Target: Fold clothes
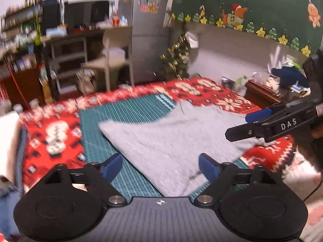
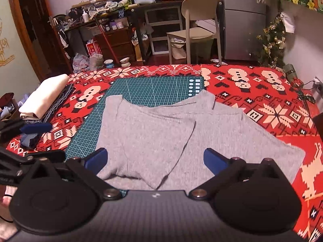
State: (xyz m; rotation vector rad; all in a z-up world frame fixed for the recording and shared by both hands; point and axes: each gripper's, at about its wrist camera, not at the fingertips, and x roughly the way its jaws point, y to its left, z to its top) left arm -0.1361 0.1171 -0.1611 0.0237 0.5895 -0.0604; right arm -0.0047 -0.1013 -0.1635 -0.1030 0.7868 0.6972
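So we've got the grey shirt (image 2: 161, 133) spread out right in front of both tools, lying mostly on the green cutting mat (image 2: 153, 86) with its right part spilling over onto the red Christmas blanket (image 2: 272, 104). From the right gripper (image 2: 155, 161) the shirt sits dead ahead and slightly below, its near hem just past the blue fingertips (image 2: 97, 159). Its long axis looks to run left to right across our view, with the neckline on the far edge. One flap is already laid over the middle, we can see its edge running diagonally down toward us.

Both tools are spread wide with nothing between the pads. The left gripper (image 1: 160, 167) comes in from the shirt's left side, so for it the cloth stretches ahead and off to the right, one corner pointing back between its fingers. Honestly the right one looks nearer to the unfolded right part, which is what we'd guess gets picked up next, while the left is closer to the near left corner.

Stuff we can't make out: the left wrist view is pretty smeared, so seams and edges there are mush. The near hem is partly cut off by the right tool's own body. Whether a sleeve is tucked under that flap, no idea. Off to the far left there's a folded cream stack (image 2: 44, 96), well apart from the shirt
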